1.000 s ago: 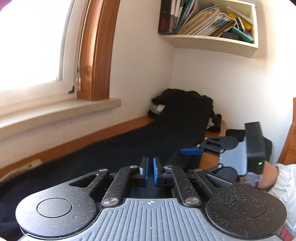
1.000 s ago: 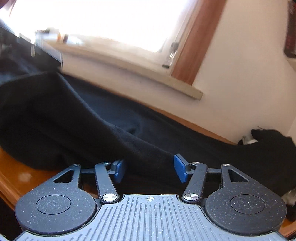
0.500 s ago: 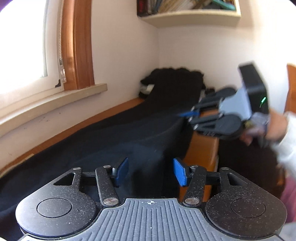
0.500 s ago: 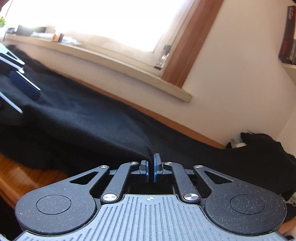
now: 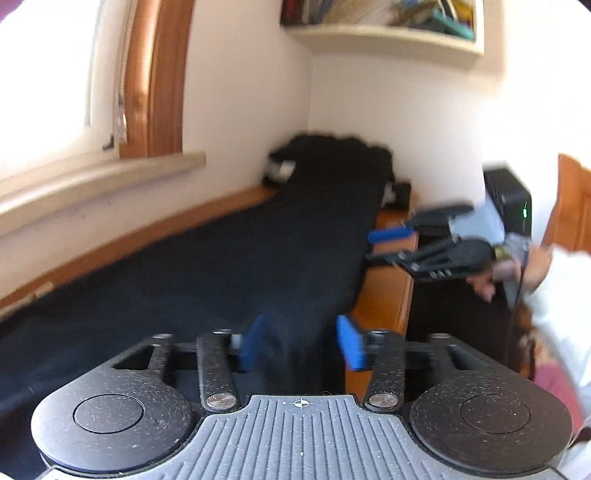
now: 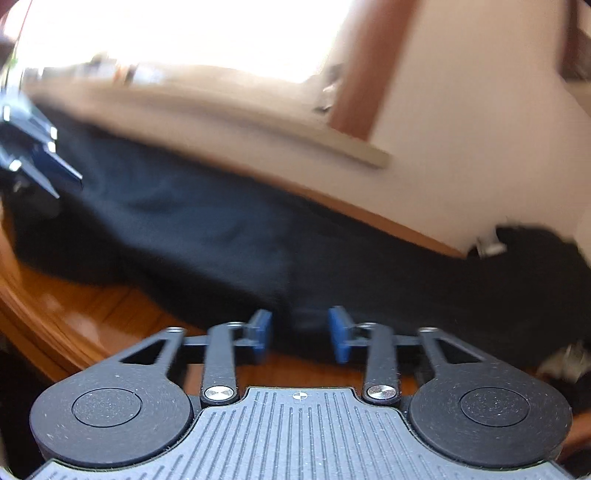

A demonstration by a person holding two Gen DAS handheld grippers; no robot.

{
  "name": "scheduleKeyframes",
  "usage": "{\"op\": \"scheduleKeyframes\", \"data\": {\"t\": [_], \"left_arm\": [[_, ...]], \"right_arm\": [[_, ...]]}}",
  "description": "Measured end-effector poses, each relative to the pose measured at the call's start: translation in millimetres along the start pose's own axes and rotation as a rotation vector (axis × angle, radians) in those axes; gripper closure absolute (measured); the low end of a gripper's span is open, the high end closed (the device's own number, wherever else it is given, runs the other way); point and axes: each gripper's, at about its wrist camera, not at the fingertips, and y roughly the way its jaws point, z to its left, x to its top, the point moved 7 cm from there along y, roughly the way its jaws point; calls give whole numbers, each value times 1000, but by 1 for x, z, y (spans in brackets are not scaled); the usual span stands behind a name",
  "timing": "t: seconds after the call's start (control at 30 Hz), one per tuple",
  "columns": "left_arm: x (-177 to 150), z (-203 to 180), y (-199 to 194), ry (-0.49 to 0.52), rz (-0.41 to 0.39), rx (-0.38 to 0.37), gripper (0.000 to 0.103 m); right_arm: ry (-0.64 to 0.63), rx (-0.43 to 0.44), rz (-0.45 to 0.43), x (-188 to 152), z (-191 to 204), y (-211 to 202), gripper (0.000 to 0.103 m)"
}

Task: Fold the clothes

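A long black garment [image 5: 229, 266] lies stretched along the wooden table [image 5: 384, 302] under the window. My left gripper [image 5: 301, 345] is open, its blue pads on either side of a fold of the cloth near the table's front edge. In the right wrist view the same garment [image 6: 221, 236] runs from left to right, and my right gripper [image 6: 300, 334] is open, with the cloth's front edge between its pads. The right gripper [image 5: 391, 243] also shows in the left wrist view, open at the garment's right edge and held by a hand. The left gripper [image 6: 40, 162] appears blurred at far left.
A pile of dark clothes [image 5: 332, 158] sits in the far corner of the table against the wall. A window sill [image 5: 96, 184] runs along the left wall. A shelf of books [image 5: 388, 26] hangs above. Bare wood [image 6: 92, 314] shows along the table's front edge.
My right gripper, shut on the cloth half a second ago, has opened. My left gripper opened earlier, stays open and has shifted towards the table's edge. Both views are blurred by motion.
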Motion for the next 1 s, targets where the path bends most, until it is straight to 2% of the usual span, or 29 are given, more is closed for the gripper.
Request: {"op": "scheduleKeyframes", "data": {"t": [0.03,0.07,0.1,0.17,0.27,0.37,0.5,0.7,0.8,0.87,1.0], "left_arm": [[7,5,-1,-3,-19,5,48],[15,11,-3,-7,-38,10,41],[22,16,-4,-10,-57,15,35],[33,25,3,-12,-66,48,34],[40,47,31,-8,-44,115,33],[39,72,59,-47,-9,158,33],[29,95,79,-104,25,175,32],[10,102,101,-102,109,175,29],[8,102,103,-103,116,172,29],[8,106,105,-123,118,172,28],[5,111,106,-155,123,173,28]], "right_arm": [[52,16,-27,-1,-11,-8,54],[100,17,-49,-3,-24,-14,50],[145,-6,-64,-6,-40,-18,49],[235,-58,-90,-12,-71,-25,49],[339,-196,-90,-24,-121,-28,49],[411,-279,-102,-27,-172,-27,49],[472,-381,-132,-17,-237,-24,49],[516,-530,-151,-1,-317,-16,49],[563,-554,-156,1,-343,-8,48],[626,-560,-152,-2,-360,-7,45],[781,-563,-198,-8,-388,-3,42]]}}
